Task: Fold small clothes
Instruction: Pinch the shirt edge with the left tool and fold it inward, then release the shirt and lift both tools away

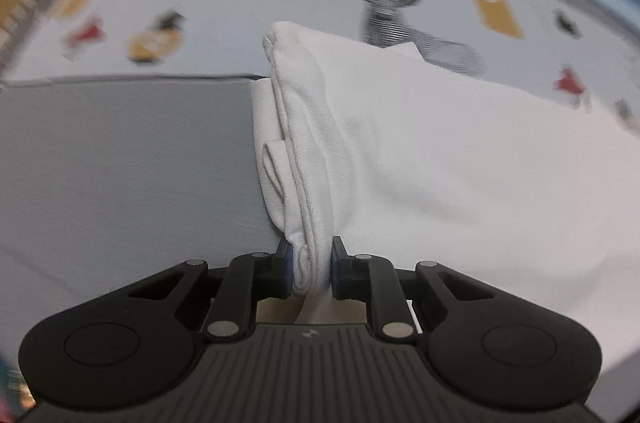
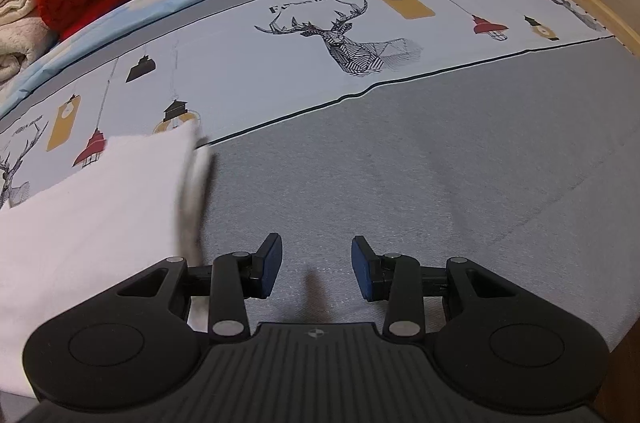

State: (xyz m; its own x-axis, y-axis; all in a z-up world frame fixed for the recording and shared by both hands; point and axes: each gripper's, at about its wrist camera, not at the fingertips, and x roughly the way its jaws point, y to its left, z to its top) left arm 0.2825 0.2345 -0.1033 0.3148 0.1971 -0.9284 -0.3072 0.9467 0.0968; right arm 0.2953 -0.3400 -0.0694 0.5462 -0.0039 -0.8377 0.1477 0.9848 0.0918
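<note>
In the left wrist view, our left gripper [image 1: 312, 269] sits low over the bedsheet [image 1: 120, 159], fingers pinched on the bunched edge of the white garment [image 1: 420, 151]. In the right wrist view, our right gripper [image 2: 317, 269] hovers level, fingers apart and empty, the garment just left of it.

You can read just one text: on the bedsheet [image 2: 280, 79], right-wrist view, dark caps above the deer print [image 2: 344, 39] – starts "FA", ends "HOME"; mid letters too small to tell; left-wrist view is blurred, nothing legible there.
</note>
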